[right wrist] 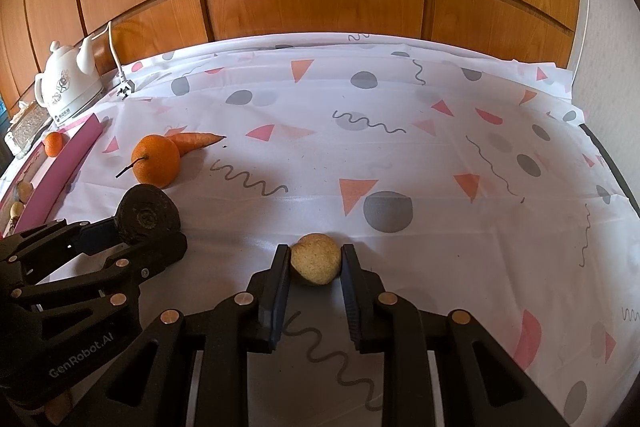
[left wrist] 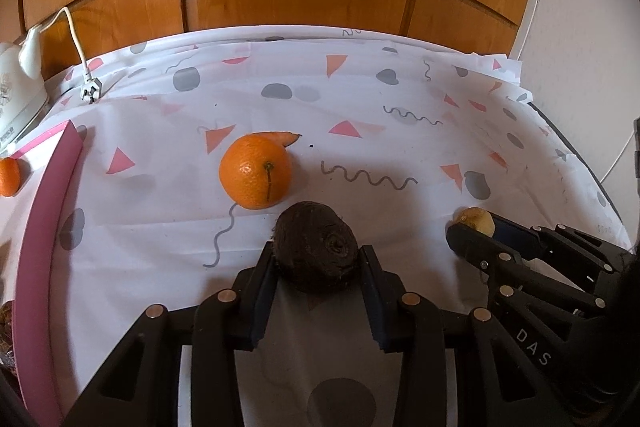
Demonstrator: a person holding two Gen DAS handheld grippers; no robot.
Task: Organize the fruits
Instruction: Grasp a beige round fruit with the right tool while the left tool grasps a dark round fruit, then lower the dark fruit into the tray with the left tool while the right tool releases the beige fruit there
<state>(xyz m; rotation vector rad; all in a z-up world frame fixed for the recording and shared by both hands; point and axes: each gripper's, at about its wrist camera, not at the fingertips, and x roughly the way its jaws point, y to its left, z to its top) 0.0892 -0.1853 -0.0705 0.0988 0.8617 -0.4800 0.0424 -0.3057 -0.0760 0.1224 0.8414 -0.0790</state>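
A dark beet (left wrist: pixel 316 251) is clamped between the left gripper (left wrist: pixel 318 267) pads, a small yellowish potato (right wrist: pixel 316 259) by the right gripper (right wrist: pixel 316 263), presumably for carrying leftward to the pink tray (left wrist: pixel 40 227); an orange (left wrist: pixel 256 171) and a carrot (right wrist: pixel 196 143) lie farther off.

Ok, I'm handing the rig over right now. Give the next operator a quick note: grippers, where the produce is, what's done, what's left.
Left gripper: closed on the dark beet, at cloth level.
Right gripper: closed on the small potato, also low over the tablecloth.
Loose on the cloth: large orange with the carrot touching behind it.
Pink tray at far left already holds a small orange and a few pale pieces.
Left: place both held items, then orange and carrot.
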